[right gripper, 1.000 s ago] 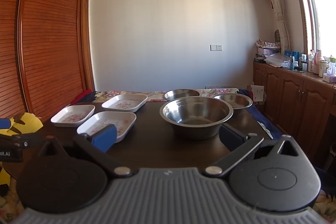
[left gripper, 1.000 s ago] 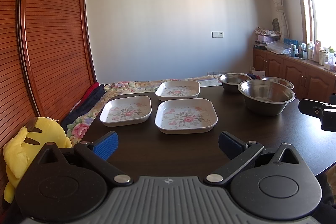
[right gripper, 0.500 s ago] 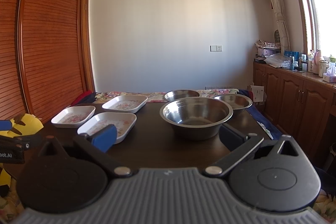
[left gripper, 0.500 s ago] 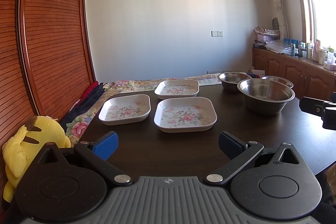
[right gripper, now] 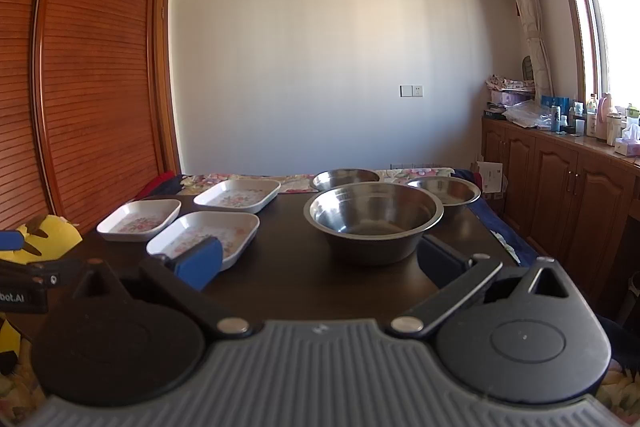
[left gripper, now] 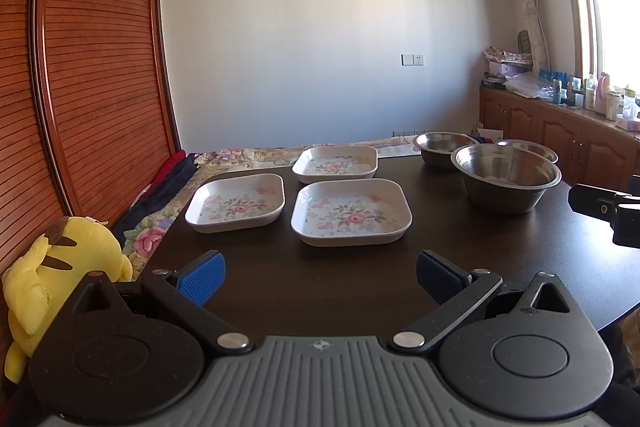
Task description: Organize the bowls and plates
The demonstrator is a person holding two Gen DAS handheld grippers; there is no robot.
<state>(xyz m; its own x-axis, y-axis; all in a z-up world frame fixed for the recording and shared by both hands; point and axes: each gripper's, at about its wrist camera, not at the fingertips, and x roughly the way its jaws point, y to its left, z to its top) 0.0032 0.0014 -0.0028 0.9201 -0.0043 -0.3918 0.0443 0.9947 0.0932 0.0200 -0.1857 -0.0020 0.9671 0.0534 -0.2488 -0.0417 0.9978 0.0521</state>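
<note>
the jaws of the left gripper (left gripper: 318,277) are spread wide with nothing held between them, and the same is seen of the right gripper (right gripper: 318,263), whose jaws stand wide and empty. both are poised low over the near part of the dark surface (left gripper: 500,247).

straight ahead of the left jaws lies the nearest floral plate (left gripper: 351,211); a second floral plate (left gripper: 236,202) sits ahead and to the left, just beside it, and a third floral plate (left gripper: 335,164) lies beyond. none are stacked. straight ahead of the right jaws stands the large steel bowl (right gripper: 373,219), with two smaller steel bowls beyond it, one ahead-left (right gripper: 346,179) and one ahead-right (right gripper: 444,190), all separate.

no sorting appears to be done yet. the risks are judged as follows: the plate rims are low and sloped, so a shallow bite could let a plate slip or tip when lifted; a plate could be pushed along the smooth surface instead of gripped, and the second plate, close to the surface's left edge, could be shoved off towards the yellow plush toy (left gripper: 56,279). the large bowl's thin rolled rim and curved steel wall could slide out of the pads, or the bowl could be knocked into those behind. the two grippers work close together and could collide.
</note>
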